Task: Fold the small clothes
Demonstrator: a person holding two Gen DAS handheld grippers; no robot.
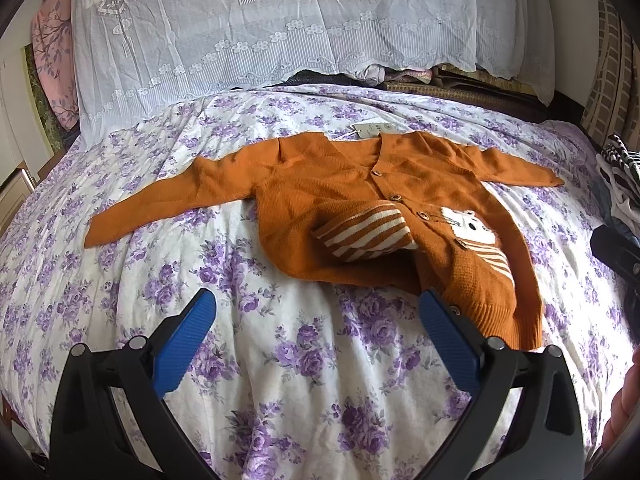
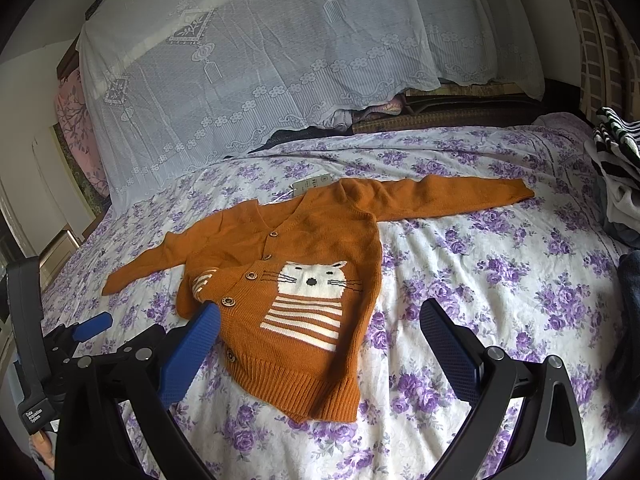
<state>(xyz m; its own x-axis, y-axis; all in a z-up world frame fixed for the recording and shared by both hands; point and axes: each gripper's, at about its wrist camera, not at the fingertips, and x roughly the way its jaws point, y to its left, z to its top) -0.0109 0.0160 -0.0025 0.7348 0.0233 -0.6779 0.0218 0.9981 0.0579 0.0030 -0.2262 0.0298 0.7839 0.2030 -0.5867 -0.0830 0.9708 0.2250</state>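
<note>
Both blue-padded claws, left claw and right claw, are being held spread over the orange knitted cat cardigan; folding is being started, sleeves probably being tucked next.

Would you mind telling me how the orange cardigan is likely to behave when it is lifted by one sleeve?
The cardigan is soft knit, so it will probably hang limp. Its front flap is already turned over, so it may flop further. It looks small, likely light.

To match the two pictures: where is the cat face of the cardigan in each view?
Left wrist: cat face at centre-right, seen obliquely.
Right wrist: cat face at centre, seen frontally.
Shared landmark: paper tag at the collar.
</note>
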